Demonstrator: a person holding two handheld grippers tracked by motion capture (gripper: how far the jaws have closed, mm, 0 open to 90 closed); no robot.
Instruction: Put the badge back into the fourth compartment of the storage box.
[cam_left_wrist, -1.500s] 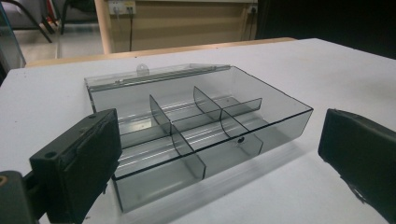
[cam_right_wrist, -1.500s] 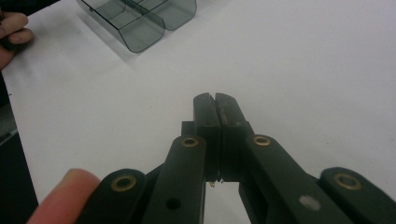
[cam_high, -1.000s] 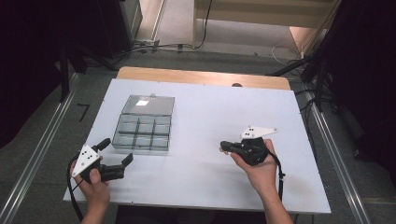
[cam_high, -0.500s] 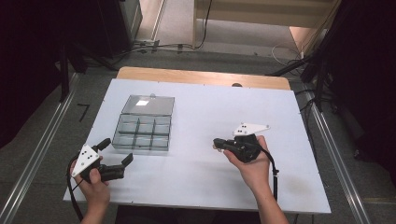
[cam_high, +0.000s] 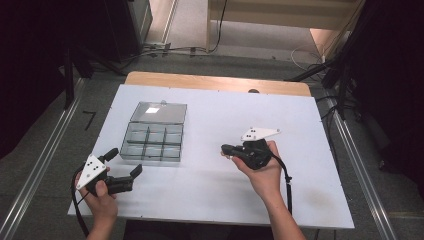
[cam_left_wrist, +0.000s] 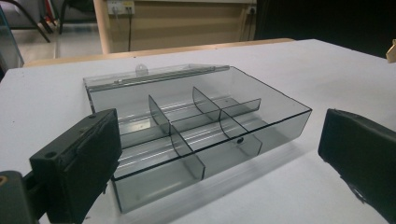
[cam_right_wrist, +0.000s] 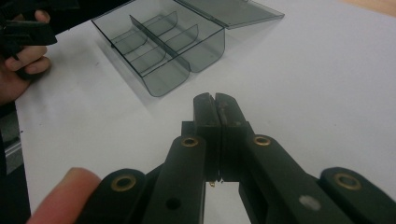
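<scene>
A clear smoky compartment box (cam_high: 152, 141) lies on the left half of the white table (cam_high: 210, 195), its lid (cam_high: 158, 111) folded open on the far side. The dividers form several cells that look empty. My left gripper (cam_high: 125, 161) rests near the table's front left corner, just in front of the box, jaws wide open. In the left gripper view the box (cam_left_wrist: 196, 126) sits between and beyond the spread fingers (cam_left_wrist: 79, 158). My right gripper (cam_high: 226, 149) is held right of the box, shut with nothing visible between its fingertips (cam_right_wrist: 210, 105). The box (cam_right_wrist: 159, 51) lies ahead of it.
A wooden strip (cam_high: 215, 82) borders the table's far edge. Metal rails (cam_high: 45, 160) run along both sides of the table on the floor. Cables (cam_high: 320, 55) lie on the floor beyond. The other hand (cam_right_wrist: 21, 65) shows at the left of the right gripper view.
My right gripper has moved left across the table toward the box, staying shut. The left gripper and the box have not moved.
</scene>
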